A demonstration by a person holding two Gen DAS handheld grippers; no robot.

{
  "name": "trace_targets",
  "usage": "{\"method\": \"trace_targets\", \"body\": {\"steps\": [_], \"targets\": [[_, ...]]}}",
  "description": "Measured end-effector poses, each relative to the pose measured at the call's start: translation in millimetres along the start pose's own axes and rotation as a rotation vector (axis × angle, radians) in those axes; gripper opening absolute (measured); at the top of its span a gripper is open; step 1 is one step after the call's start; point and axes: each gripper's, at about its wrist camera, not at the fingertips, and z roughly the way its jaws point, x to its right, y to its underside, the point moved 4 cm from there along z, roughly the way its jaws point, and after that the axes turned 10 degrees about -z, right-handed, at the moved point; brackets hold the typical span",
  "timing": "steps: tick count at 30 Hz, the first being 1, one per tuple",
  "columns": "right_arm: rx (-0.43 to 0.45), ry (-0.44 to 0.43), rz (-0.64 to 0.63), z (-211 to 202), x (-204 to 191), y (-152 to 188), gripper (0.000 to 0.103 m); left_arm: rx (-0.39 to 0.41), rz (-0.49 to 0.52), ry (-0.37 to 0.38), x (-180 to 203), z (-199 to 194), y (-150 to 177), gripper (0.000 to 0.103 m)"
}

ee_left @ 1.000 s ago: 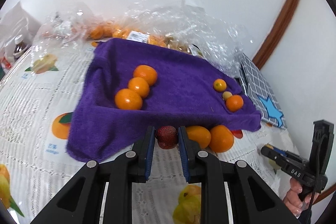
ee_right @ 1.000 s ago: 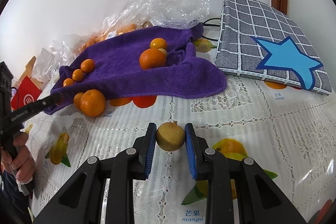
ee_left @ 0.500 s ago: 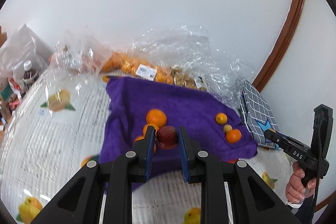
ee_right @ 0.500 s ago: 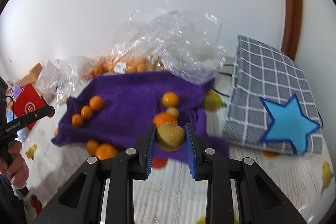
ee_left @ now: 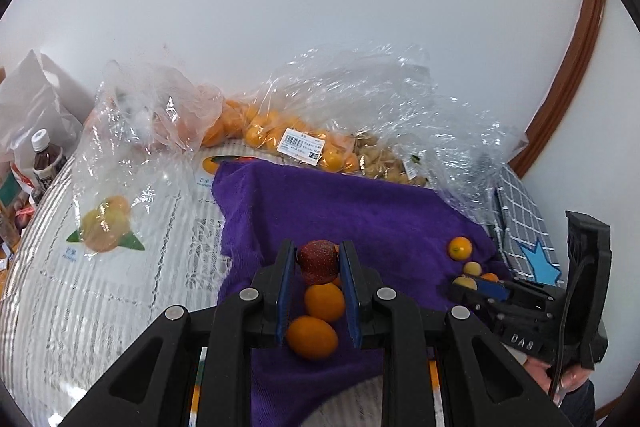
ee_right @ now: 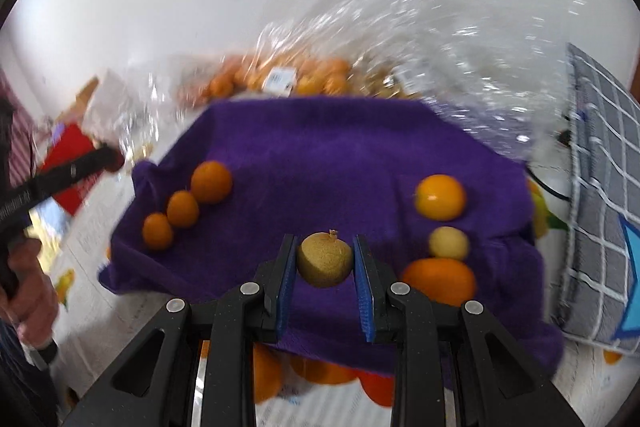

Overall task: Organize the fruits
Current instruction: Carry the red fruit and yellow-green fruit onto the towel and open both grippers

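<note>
Tabletop point(ee_left: 100, 287) carries a white lace-pattern cloth with printed fruit pictures; purple towel point(ee_left: 360, 219) spread on it, plain white wall behind, brown wood trim point(ee_left: 568, 67) at right. Left gripper point(ee_left: 318, 261) jaws closed tight on a dark red fruit point(ee_left: 318, 261), held above the towel's near-left part over a row of oranges point(ee_left: 324, 301). Right gripper point(ee_right: 325, 259) jaws clamped on a brownish-green round fruit point(ee_right: 325, 259), above the towel's near edge, between three oranges at left point(ee_right: 182, 207) and three mixed fruits at right point(ee_right: 440, 197). Clear plastic bags of fruit point(ee_left: 304, 143) at towel's far edge. Grey checked bag with blue star point(ee_right: 600, 187) right of towel. Bottle point(ee_left: 46, 157) far left. Right view motion-blurred.
</note>
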Motion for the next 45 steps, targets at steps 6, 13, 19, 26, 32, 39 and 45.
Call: {"method": "trace_targets", "body": {"steps": [6, 13, 19, 26, 32, 39, 45], "targets": [[-0.041, 0.000, 0.000, 20, 2, -4, 0.028, -0.046, -0.001, 0.022, 2, 26, 0, 0.022], [-0.068, -0.021, -0.052, 27, -5, 0, 0.028, -0.089, 0.029, 0.038, 13, 40, 6, 0.022], [-0.071, -0.003, -0.082, 18, -8, 7, 0.034, -0.136, 0.068, 0.050, 29, 51, 16, 0.022], [0.025, 0.004, -0.062, -22, 8, 9, 0.043, -0.211, 0.112, 0.042, 46, 67, 30, 0.022], [0.067, 0.033, 0.030, -38, 40, 14, 0.043, -0.242, 0.161, 0.012, 57, 76, 40, 0.022], [0.101, 0.037, 0.102, -46, 59, 15, 0.043, -0.252, 0.178, -0.012, 59, 81, 50, 0.022], [0.110, 0.045, 0.095, -49, 55, 19, 0.043, -0.243, 0.189, -0.020, 61, 77, 52, 0.040]]}}
